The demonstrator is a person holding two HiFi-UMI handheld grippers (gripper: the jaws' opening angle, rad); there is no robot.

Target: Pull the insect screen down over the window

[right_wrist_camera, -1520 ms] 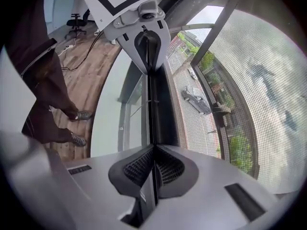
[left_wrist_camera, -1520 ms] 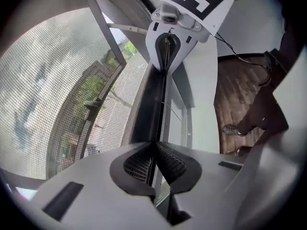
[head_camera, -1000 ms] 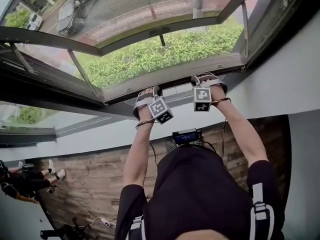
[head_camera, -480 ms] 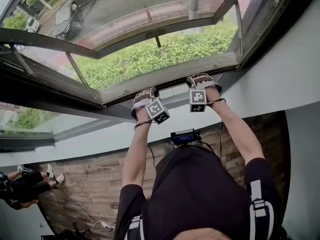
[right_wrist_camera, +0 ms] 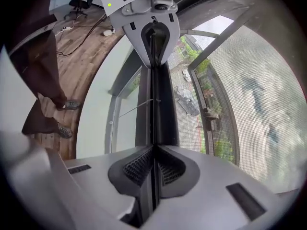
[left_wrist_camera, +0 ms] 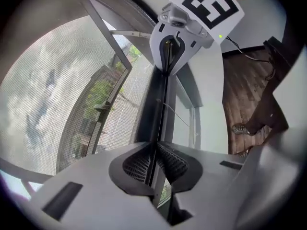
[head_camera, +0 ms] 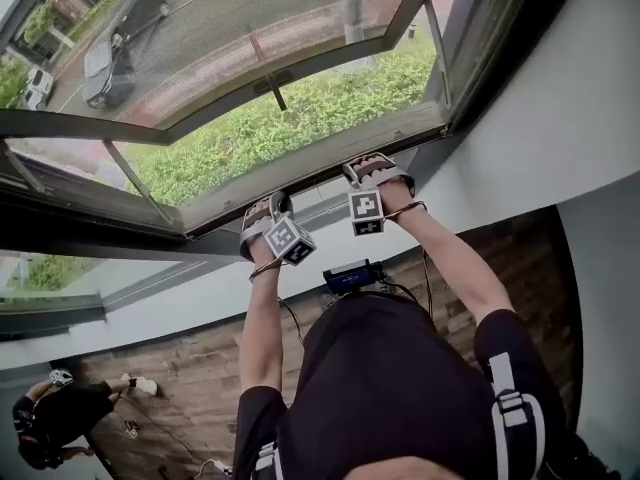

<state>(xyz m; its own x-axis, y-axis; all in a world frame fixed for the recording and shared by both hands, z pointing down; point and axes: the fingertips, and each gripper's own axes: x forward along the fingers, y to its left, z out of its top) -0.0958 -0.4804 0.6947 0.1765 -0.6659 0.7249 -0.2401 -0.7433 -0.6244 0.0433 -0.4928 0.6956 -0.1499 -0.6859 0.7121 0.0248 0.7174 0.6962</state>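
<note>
Firmly, both claws (left_wrist_camera: pixel 156 163) (right_wrist_camera: pixel 153 166) clamp the screen bar (right_wrist_camera: pixel 160 104).

- In the head view, the jaws of the left gripper (head_camera: pixel 268 220) and right gripper (head_camera: pixel 368 180) sit hidden behind their marker cubes and the person's hands.
- In the left gripper view, the dark metal pull bar (left_wrist_camera: pixel 154 109) vanishes under the pale gripper body at 6 o'clock.
- The dark open window frame (head_camera: pixel 90 126) is cut off at 9 and 12 o'clock.
- The small black device with a blue screen (head_camera: pixel 350 276) is too small to read.
</note>
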